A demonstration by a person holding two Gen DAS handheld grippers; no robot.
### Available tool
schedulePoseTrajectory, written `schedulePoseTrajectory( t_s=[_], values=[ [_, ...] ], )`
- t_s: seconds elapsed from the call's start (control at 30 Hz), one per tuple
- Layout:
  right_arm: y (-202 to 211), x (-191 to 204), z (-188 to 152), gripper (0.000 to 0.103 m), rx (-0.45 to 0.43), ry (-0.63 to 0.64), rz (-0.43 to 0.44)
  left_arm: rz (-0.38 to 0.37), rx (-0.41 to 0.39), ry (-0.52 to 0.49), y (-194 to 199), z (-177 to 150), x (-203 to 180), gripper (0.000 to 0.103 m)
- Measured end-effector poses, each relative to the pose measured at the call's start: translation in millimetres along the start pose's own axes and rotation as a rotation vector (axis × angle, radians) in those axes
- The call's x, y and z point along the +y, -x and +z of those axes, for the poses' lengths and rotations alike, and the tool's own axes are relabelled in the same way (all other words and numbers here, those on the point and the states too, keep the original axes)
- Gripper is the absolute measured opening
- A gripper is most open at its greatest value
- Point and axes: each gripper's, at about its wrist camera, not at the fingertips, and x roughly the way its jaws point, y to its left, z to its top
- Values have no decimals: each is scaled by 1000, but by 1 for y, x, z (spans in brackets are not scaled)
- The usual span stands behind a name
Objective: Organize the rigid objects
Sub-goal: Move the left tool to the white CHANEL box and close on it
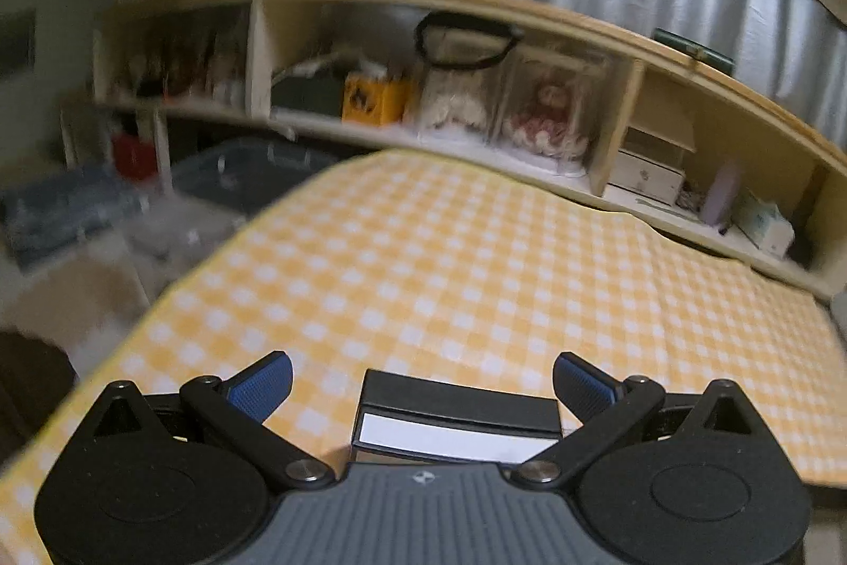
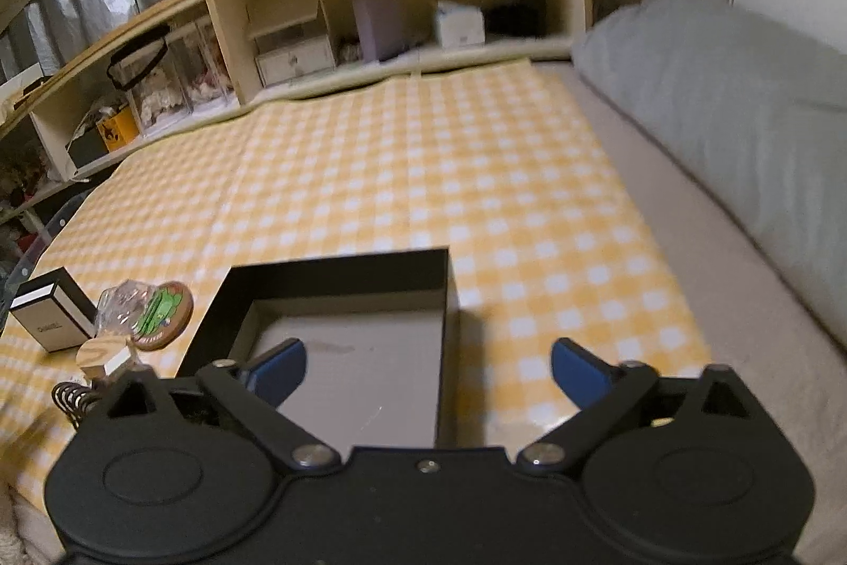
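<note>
In the left wrist view a small black-and-white box (image 1: 455, 422) stands on the yellow checked cloth (image 1: 450, 258). It sits low between the jaws of my left gripper (image 1: 423, 385), which is open, and neither blue pad touches it. My right gripper (image 2: 429, 377) is open above the near end of a black open box (image 2: 344, 274) with a grey floor; its left finger is over the inside and its right finger over the cloth. Left of that box lie the small black-and-white box (image 2: 50, 316), a plastic-wrapped round piece with green print (image 2: 159, 316), a pale wooden piece (image 2: 103, 356) and a black coil (image 2: 71, 398).
A long wooden shelf unit (image 1: 529, 9) filled with boxes and bags runs along the far edge of the cloth. A grey pillow (image 2: 730, 115) lies to the right on a beige mattress (image 2: 688, 247). Plastic bins (image 1: 249, 173) stand on the floor beyond the cloth's left edge.
</note>
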Motion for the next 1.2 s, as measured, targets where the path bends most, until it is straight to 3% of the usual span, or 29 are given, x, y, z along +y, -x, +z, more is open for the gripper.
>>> schedulePoseTrajectory(
  t_s=[0.1, 0.23, 0.4, 0.5, 0.6, 0.7, 0.83, 0.87, 0.93, 1.07, 1.2],
  values=[
    [-12, 0, -3, 84, 56, -17, 14, -7, 52, 89, -21, -2, 15, 103],
    [-30, 3, -8, 73, 140, -29, 7, -77, 171, 196, -39, -12, 27, 102],
    [-43, 10, -11, 69, 202, -2, -3, -181, 244, 250, -33, -18, 22, 102],
    [-46, 13, -12, 69, 221, 10, 3, -315, 284, 274, -26, -23, 16, 102],
    [-47, 15, -11, 69, 230, 22, 8, -400, 357, 254, -24, -30, 1, 102],
    [-47, 14, -11, 69, 231, 25, 6, -387, 329, 101, -10, -33, -22, 102],
    [-46, 12, -9, 68, 225, 30, 3, -270, 81, -344, 19, -23, -57, 103],
    [-46, 11, -8, 66, 225, 31, 5, -257, 52, -450, 20, -22, -63, 103],
    [-47, 9, -8, 62, 229, 33, 9, -237, 59, -639, 12, -15, -73, 103],
    [-50, 8, -9, 52, 251, 30, 19, -253, 109, -894, -5, -5, -81, 103],
    [-56, 9, -11, 45, 279, 28, 19, -215, 246, -1124, -35, -8, -88, 103]
  ],
)
